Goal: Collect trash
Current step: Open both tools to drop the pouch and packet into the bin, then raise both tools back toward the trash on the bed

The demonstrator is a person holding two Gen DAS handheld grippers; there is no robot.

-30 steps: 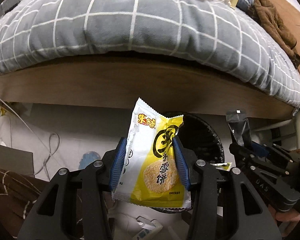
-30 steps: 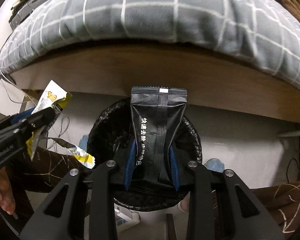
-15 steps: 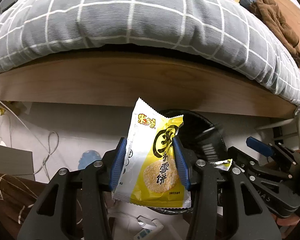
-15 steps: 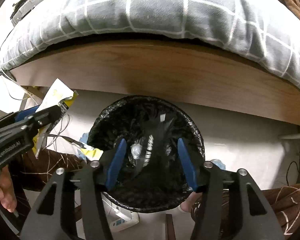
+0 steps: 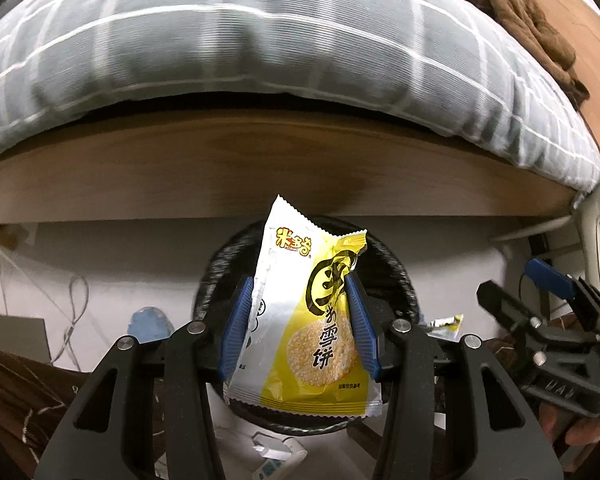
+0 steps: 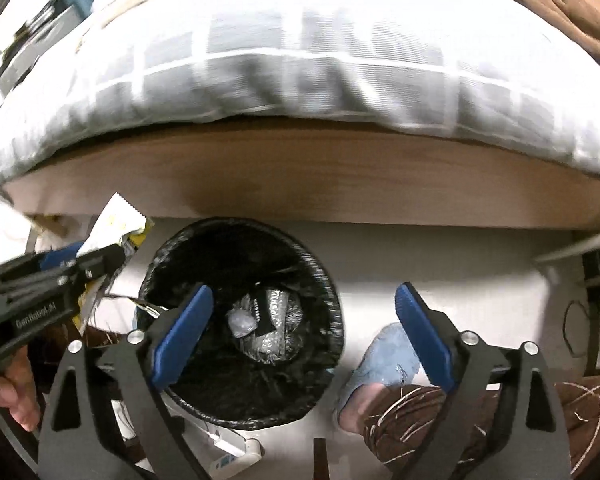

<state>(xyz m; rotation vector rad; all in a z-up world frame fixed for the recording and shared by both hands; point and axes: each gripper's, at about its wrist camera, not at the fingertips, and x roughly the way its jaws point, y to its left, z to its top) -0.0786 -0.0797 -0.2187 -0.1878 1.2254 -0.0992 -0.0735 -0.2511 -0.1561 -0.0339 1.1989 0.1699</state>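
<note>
A yellow and white snack wrapper [image 5: 300, 332] stands upright in my left gripper [image 5: 300, 320], whose blue pads are shut on its sides. It hangs in front of the black-lined trash bin [image 5: 398, 272], which sits by the bed. In the right wrist view my right gripper [image 6: 304, 292] is over the bin's right rim. Its jaws are opening and nothing is between them. The bin [image 6: 172, 248] holds crumpled silvery trash and a dark packet [image 6: 265, 312] at the bottom. My left gripper [image 6: 60, 276] shows at the left with the wrapper [image 6: 114, 222].
A bed with a grey checked quilt [image 5: 260, 40] and a wooden frame [image 5: 260, 168] runs along the back. Cables [image 5: 74, 304] lie on the floor at left. A small yellow scrap [image 5: 446, 322], a white device [image 6: 232, 456], a blue slipper [image 6: 388, 356] and brown trouser legs [image 6: 440, 420] surround the bin.
My right gripper opened and the black packet fell from it into the bin; that gripper shifted right. My left gripper carried the wrapper over to the bin.
</note>
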